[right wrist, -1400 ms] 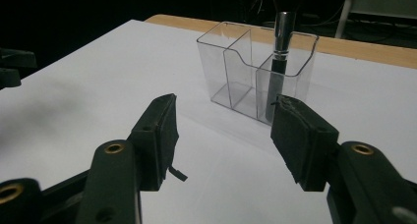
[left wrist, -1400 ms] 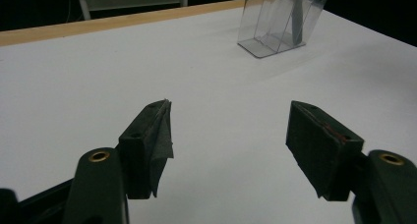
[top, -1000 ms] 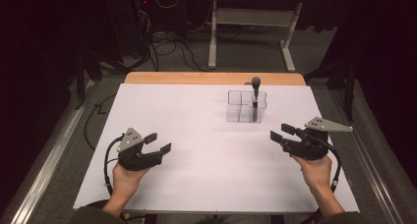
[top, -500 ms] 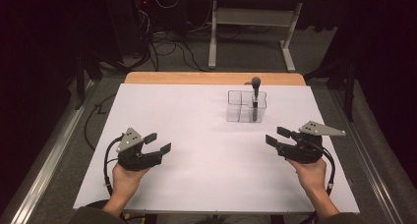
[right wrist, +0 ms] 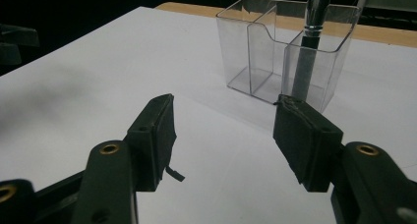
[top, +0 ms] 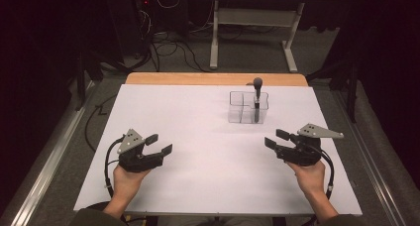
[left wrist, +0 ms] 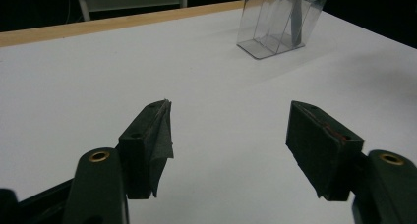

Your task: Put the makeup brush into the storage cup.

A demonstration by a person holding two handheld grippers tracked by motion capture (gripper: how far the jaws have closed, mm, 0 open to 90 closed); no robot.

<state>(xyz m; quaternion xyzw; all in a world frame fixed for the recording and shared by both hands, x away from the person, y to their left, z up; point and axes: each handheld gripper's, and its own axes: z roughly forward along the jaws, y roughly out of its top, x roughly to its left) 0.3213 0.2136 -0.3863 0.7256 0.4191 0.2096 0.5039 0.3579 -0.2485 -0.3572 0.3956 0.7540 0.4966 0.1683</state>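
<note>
High view: left gripper [top: 158, 143] rests low on the white table [top: 198, 117], jaws apart, empty. Right of centre, a clear divided holder [top: 247, 107] contains an upright brush [top: 257, 98]. Right gripper [top: 277, 139], jaws spread, faces it; likely approach stage, next aligning around the handle.

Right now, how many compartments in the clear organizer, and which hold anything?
3, as far as the clear walls let me tell. The organizer has one long section at the left and two at the right; the brush stands upright in the near right one.
</note>
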